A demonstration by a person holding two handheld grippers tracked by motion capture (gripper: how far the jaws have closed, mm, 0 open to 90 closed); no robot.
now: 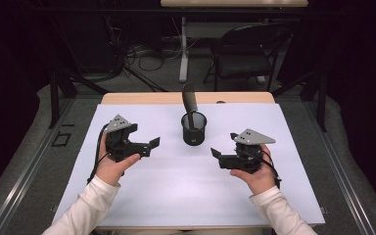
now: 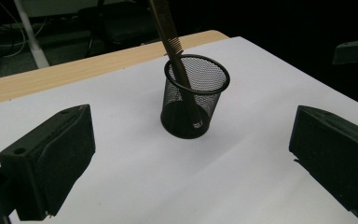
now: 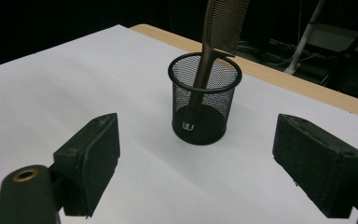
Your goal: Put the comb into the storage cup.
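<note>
A black mesh pen cup point(image 1: 194, 129) stands upright near the middle of the white sheet point(image 1: 176, 191) that covers the wooden table point(image 1: 127, 98), a little toward the far edge. Inside it leans a brown comb point(image 1: 190, 100): the thin handle goes down to the bottom of the cup, and the toothed part sticks out above the rim, tilted toward the far left as seen from the high view. On the lower end of the handle there is a small pale mark, maybe a logo, but it is too small to read. The left gripper point(image 1: 149, 145) is held in the person's left hand point(image 1: 113, 165) to the left of the cup, and its jaws stand wide apart with nothing between them; in the left gripper view the cup point(image 2: 195, 95) and the comb point(image 2: 172, 44) are seen ahead, between the two black pads but well beyond them. The right gripper point(image 1: 216, 156) sits in the right hand point(image 1: 257, 175) on the other side of the cup, also apart from it. Its jaws are spread wide too, and they grasp nothing; the right gripper view shows the cup point(image 3: 204, 98) with the comb point(image 3: 219, 30) in front of them, not touched. Both grippers point inward, toward the cup, and their cables trail back along the white sleeves. Behind the table, on the dark floor, stands a folding chair point(image 1: 247, 54).
</note>
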